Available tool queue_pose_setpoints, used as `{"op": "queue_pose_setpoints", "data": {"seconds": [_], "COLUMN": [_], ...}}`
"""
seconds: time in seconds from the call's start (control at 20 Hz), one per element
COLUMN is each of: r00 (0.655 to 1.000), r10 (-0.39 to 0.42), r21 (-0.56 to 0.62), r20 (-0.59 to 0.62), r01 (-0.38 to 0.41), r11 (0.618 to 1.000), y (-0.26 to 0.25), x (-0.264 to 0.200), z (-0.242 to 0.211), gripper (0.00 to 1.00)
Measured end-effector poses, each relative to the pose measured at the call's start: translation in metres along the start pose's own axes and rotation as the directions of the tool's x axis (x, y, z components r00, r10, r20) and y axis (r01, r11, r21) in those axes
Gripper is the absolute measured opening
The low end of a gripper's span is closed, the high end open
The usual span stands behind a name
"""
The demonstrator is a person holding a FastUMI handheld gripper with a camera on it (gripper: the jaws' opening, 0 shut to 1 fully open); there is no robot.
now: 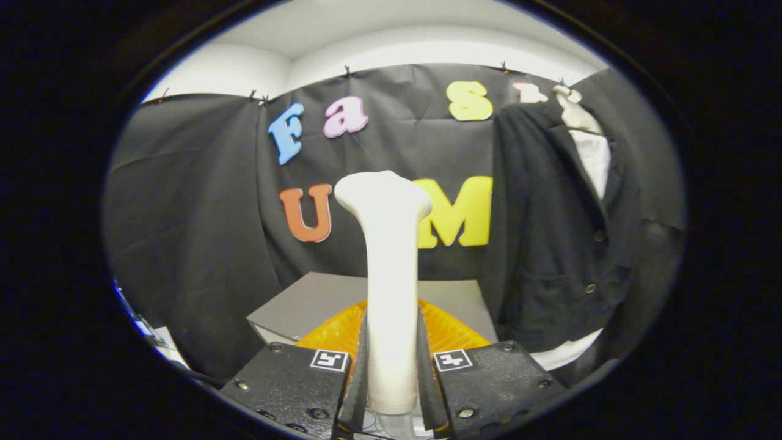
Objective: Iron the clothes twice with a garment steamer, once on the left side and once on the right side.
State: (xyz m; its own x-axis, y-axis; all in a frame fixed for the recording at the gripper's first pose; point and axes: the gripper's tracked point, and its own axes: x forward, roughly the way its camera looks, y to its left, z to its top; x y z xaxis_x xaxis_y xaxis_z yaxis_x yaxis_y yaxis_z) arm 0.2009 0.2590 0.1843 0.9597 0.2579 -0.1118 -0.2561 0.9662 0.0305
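Note:
A white garment steamer (389, 269) stands upright between my two fingers, its wide head at the top. My gripper (391, 373) is shut on its handle, both fingers (357, 373) pressing its sides. A black jacket (556, 232) over a white shirt hangs on the booth wall to the right of the steamer and further back. The steamer head is well left of the jacket and apart from it.
A grey box or table top (305, 302) sits low behind the steamer. Something orange and ribbed (333, 333) lies just beyond my fingers on it. A dark cable and some small items lie at the lower left (156, 336).

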Motion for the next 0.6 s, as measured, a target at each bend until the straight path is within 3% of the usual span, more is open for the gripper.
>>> {"op": "queue_pose_setpoints", "data": {"seconds": [0.25, 0.45, 0.6], "r00": [0.986, 0.958, 0.944], "r10": [-0.128, -0.249, -0.291], "r21": [0.034, 0.055, 0.067], "r20": [0.111, 0.141, 0.153], "r01": [0.125, 0.243, 0.284], "r11": [0.992, 0.968, 0.957], "y": [-0.096, -0.177, -0.220], "x": [-0.078, -0.105, -0.105], "z": [0.037, 0.057, 0.067], "gripper": [0.38, 0.38, 0.38]}}
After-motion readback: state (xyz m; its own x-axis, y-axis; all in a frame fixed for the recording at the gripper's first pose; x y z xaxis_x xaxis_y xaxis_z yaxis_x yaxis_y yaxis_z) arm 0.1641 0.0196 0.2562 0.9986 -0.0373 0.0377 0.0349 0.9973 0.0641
